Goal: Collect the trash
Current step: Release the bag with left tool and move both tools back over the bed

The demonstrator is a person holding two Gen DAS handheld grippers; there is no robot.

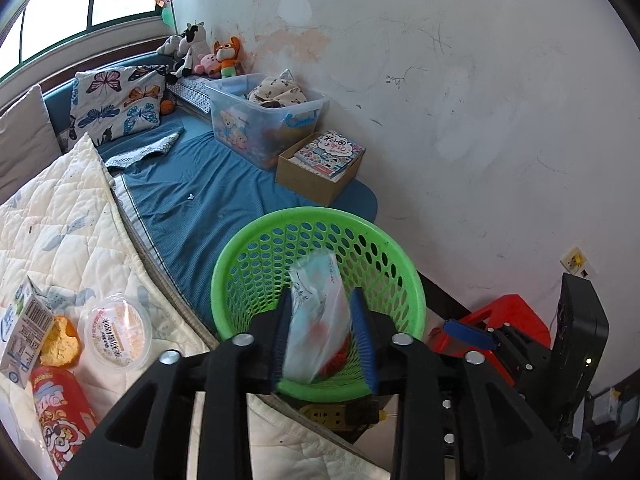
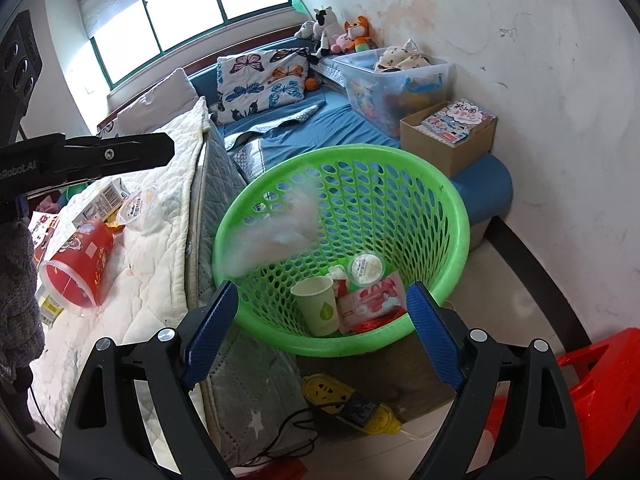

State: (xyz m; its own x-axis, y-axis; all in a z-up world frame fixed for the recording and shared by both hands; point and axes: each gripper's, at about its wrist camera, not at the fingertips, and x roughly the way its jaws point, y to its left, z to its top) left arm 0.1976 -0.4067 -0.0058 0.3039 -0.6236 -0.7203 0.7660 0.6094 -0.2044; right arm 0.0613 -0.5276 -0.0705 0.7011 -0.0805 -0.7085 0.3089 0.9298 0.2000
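The bed, with its white quilted cover, takes up the left of both views, and a blue mat runs beside it toward the window wall. At the foot of that mat, just beside the bed's edge, stands the green perforated basket, and a yellow power strip lies on the floor below it. Behind the basket along the wall sit a clear storage bin and a cardboard box with a picture book on top. A red stool stands to the right of the basket. In the basket's bottom lie a paper cup, a pink wrapper and a small lidded cup. The left gripper hangs over the basket with its jaws partly apart; a pale plastic wrapper stands between the blue pads, its left edge against one pad and a gap at the other, and in the right wrist view it shows only as a blur above the near rim. The right gripper sits at the basket's near rim with its jaws spread wide and nothing between them. More trash lies on the bed: a red snack tub on its side, a milk carton, a clear lidded cup and an orange peel.
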